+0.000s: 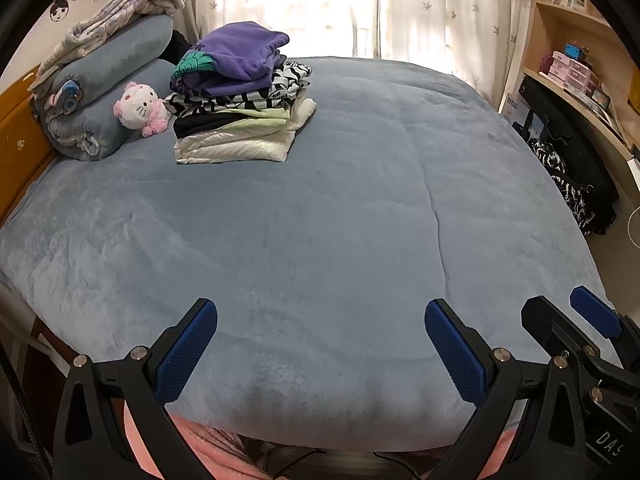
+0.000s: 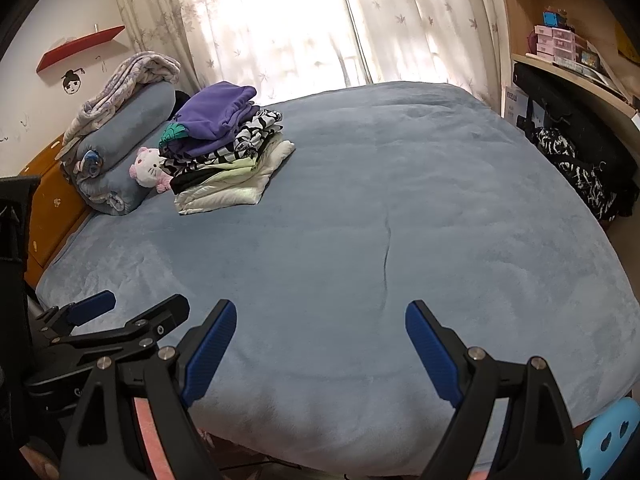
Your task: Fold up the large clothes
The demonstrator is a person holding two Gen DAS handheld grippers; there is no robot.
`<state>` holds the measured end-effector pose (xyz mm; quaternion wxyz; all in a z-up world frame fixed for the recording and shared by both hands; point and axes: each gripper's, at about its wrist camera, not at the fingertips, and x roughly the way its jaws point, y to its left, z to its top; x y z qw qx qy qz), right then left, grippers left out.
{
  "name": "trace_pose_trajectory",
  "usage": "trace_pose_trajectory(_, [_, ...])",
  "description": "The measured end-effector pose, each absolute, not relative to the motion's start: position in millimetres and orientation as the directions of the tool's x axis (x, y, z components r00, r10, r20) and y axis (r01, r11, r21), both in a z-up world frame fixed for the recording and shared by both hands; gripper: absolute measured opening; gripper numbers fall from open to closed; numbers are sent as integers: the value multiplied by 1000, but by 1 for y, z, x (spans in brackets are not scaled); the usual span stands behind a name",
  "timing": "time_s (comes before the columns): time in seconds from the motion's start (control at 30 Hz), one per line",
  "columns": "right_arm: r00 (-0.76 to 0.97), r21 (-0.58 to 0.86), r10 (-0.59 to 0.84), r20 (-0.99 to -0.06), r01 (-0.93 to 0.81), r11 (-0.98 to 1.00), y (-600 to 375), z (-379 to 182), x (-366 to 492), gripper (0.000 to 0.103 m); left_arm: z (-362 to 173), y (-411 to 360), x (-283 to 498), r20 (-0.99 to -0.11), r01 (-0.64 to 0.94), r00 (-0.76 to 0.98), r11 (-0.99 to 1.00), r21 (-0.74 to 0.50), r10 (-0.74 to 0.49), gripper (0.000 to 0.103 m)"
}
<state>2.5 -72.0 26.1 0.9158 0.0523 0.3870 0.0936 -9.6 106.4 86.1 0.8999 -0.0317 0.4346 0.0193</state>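
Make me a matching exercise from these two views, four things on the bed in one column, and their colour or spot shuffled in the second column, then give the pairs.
Things:
1. plush cat toy
2. top garment of the folded stack
3. bottom garment of the folded stack
4. rolled blanket

Descriptions:
A. purple
B. grey-blue, against the headboard end
C. white and pink, between the roll and the stack
D. cream white

Pairs: 1-C, 2-A, 3-D, 4-B

Plush matt blanket [image 1: 320, 208]; cloth stack [image 1: 240, 96]
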Motion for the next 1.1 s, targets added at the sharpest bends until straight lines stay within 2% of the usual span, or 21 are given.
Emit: trace_pose_trajectory(1.1, [680, 178, 222, -699, -136, 975, -72, 26, 4, 87, 85, 103, -11, -786, -59, 618, 998, -33, 10, 102])
